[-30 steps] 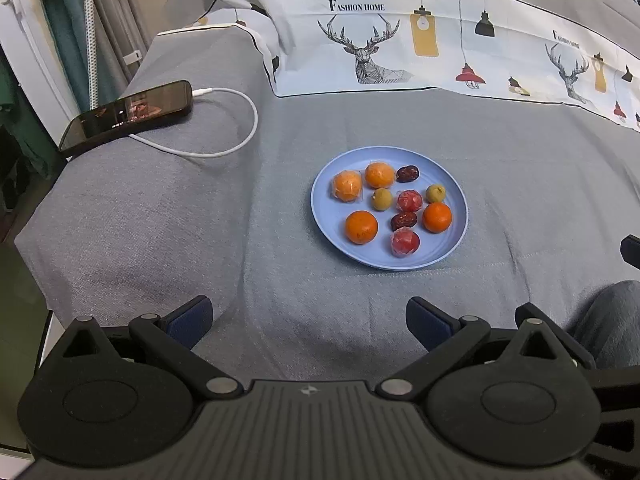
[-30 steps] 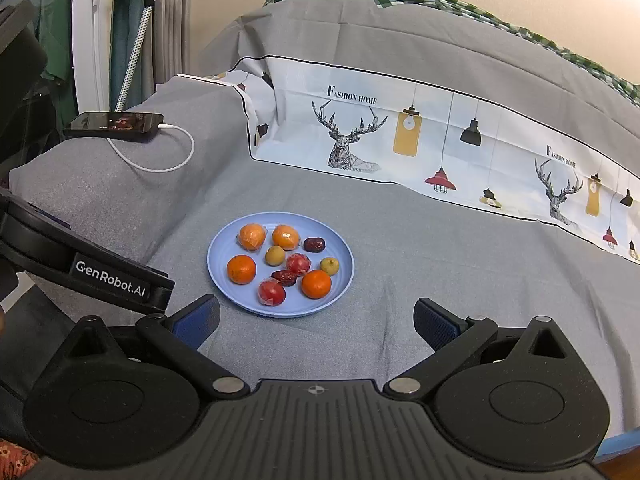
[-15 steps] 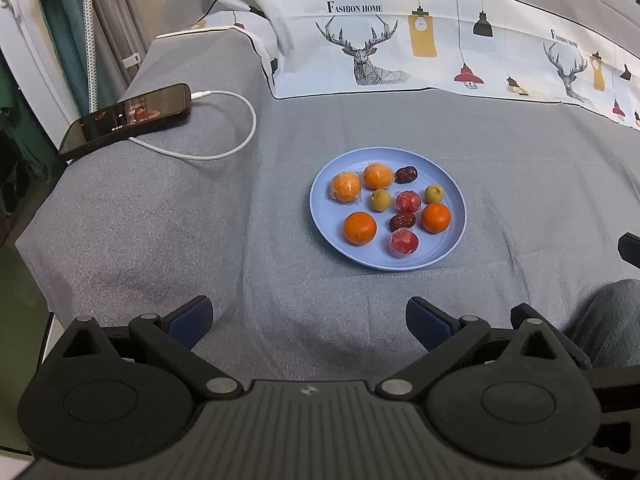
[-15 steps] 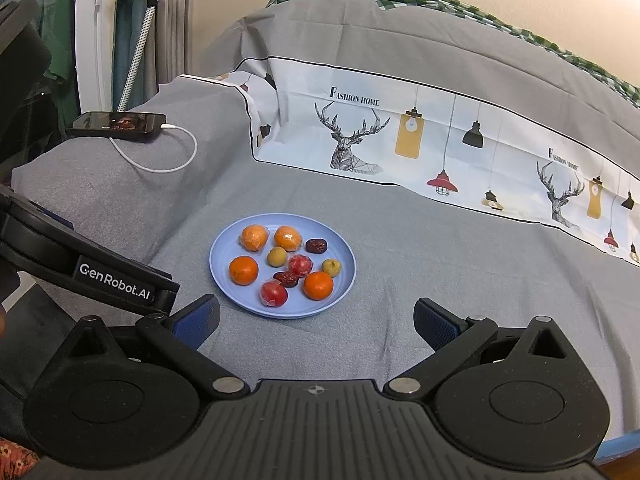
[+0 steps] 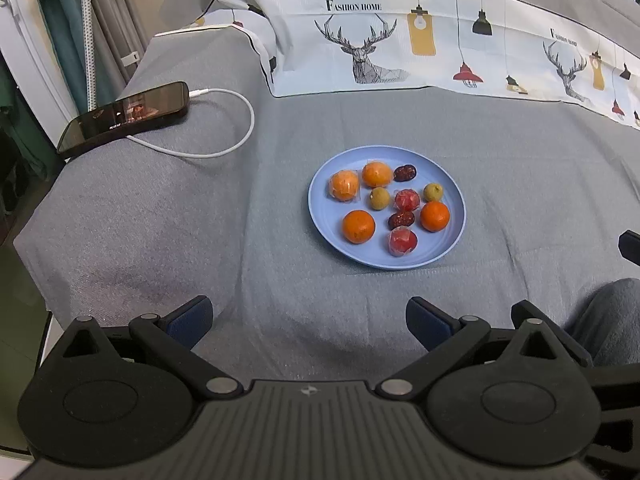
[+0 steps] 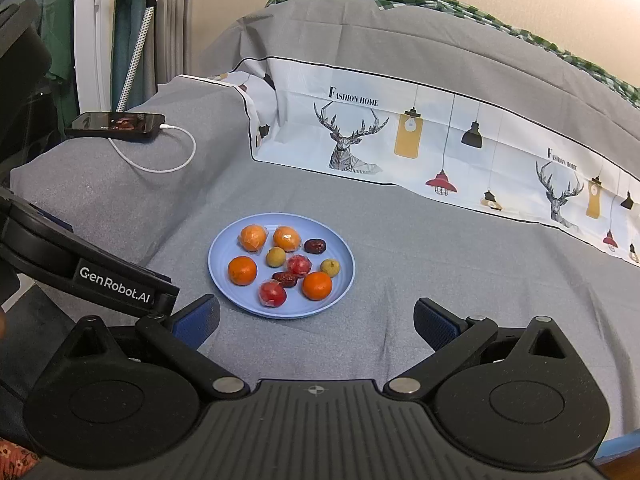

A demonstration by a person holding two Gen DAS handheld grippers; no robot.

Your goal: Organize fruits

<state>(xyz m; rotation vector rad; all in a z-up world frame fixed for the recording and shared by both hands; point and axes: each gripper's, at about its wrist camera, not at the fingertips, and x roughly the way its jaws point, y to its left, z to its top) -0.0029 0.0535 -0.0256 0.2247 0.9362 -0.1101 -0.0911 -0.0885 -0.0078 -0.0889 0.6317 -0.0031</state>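
— On the grey bedspread (image 5: 168, 232), near its middle, sits the round pale-blue plastic plate (image 5: 320, 216) with every fruit on it: four orange mandarins, two of them in clear wrap (image 5: 344, 185), two red wrapped fruits (image 5: 402, 240), two yellow-green round fruits (image 5: 379, 198) and two dark wrinkled dates (image 5: 405, 173).

— Why do both tools hang back?

— My guess: each camera takes in the whole plate from there. The left tool (image 5: 308, 322) has its blue-padded jaws spread wide over bare cloth, holding nothing; the right tool (image 6: 316, 322) is the same, just short of the plate's near rim.

— Sorted or not?

— Kinds are mixed, though all lie inside the rim. That fits fruit gathered onto the plate, or fruit waiting to be grouped.

— And the black smartphone (image 5: 124, 118)?

— Off at the bed's left corner with its white cable (image 5: 236, 136), well apart.
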